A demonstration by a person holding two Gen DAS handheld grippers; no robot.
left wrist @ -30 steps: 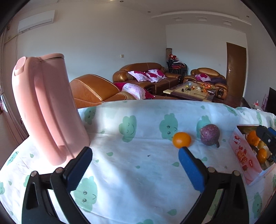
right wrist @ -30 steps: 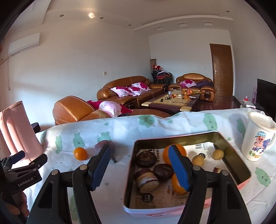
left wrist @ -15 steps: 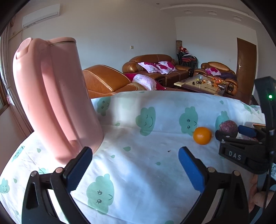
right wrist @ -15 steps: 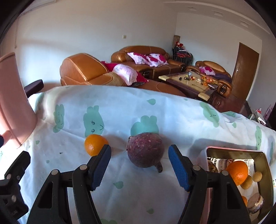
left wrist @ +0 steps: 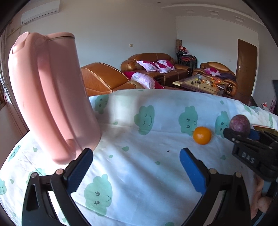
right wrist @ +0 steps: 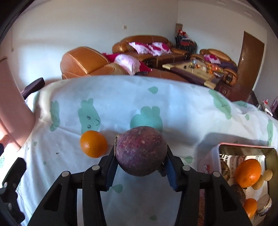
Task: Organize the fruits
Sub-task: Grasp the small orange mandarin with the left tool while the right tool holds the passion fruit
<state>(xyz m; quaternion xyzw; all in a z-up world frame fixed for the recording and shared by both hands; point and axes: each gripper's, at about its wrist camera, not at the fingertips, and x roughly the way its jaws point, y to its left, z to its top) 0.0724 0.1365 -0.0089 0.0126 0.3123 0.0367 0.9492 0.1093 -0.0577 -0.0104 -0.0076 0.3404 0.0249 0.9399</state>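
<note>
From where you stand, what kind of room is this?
Most likely a home living room: brown leather sofas with pink cushions, a low coffee table, and a wall air conditioner beyond the cloth-covered table.

Both low, forward, sharing orange.

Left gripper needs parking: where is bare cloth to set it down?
Free: the tablecloth between the pink jug and the loose orange. Crowded: rightward, where the right gripper grips the purple fruit beside the tin box.
</note>
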